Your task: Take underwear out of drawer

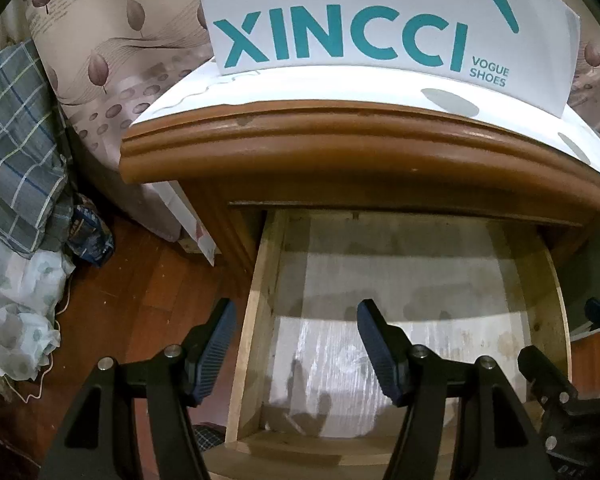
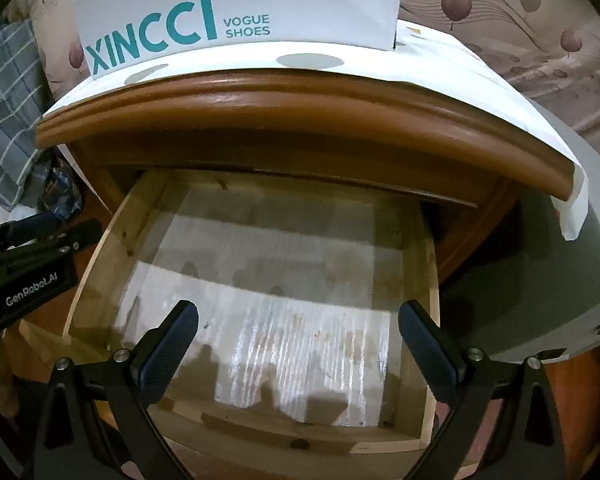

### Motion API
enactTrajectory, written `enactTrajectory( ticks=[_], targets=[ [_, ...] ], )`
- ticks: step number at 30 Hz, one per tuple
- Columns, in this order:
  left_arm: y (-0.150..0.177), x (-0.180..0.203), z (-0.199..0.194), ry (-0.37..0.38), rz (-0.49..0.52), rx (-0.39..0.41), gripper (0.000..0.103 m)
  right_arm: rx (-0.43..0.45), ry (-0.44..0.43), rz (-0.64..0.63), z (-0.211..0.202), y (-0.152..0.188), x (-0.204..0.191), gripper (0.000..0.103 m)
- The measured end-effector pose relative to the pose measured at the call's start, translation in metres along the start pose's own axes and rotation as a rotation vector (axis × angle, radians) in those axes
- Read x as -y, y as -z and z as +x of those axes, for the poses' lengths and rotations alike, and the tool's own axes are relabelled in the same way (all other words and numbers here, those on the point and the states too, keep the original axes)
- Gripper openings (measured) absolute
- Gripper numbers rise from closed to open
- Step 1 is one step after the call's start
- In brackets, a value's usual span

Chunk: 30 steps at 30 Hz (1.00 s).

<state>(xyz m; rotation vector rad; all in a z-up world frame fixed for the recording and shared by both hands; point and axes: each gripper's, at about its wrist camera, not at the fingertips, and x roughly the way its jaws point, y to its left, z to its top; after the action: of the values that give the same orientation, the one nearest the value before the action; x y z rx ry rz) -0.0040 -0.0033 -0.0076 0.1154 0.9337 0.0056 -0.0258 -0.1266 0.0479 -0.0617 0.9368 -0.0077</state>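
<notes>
Looking for the underwear, I find none: the drawer [image 2: 418,276] stands pulled out in the middle of both views, and its pale lined bottom shows bare from front board to back, apart from the strip shaded under the cabinet top. Whether the garment is tucked far back in that shade or already out of the drawer, I cannot tell.

The right gripper [image 2: 298,340] hangs above the drawer's front part, at the bottom of its own view, fingers wide apart and holding nothing. The left gripper [image 1: 296,344] sits at the bottom of its view over the drawer's left wall, fingers likewise spread and empty.

To my mind, the sound move now is to tip one camera toward the dark back edge before reaching in, and to keep the fingers spread until cloth is really between them.

Above, the nightstand [image 2: 220,112] carries a white shoe box [image 2: 236,4] in the upper part of the frame. At left lies a checked cloth [image 1: 16,152] on the wood floor [image 1: 140,280].
</notes>
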Motion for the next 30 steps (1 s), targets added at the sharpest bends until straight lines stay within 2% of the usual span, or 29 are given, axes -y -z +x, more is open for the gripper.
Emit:
enactTrajectory(
  ticks=[30],
  targets=[
    [0.0011, 0.0063, 0.0023, 0.013, 0.022, -0.015, 0.064, -0.025, -0.001, -0.048, 0.0038, 0.0028, -0.0095, 0.099]
  ],
)
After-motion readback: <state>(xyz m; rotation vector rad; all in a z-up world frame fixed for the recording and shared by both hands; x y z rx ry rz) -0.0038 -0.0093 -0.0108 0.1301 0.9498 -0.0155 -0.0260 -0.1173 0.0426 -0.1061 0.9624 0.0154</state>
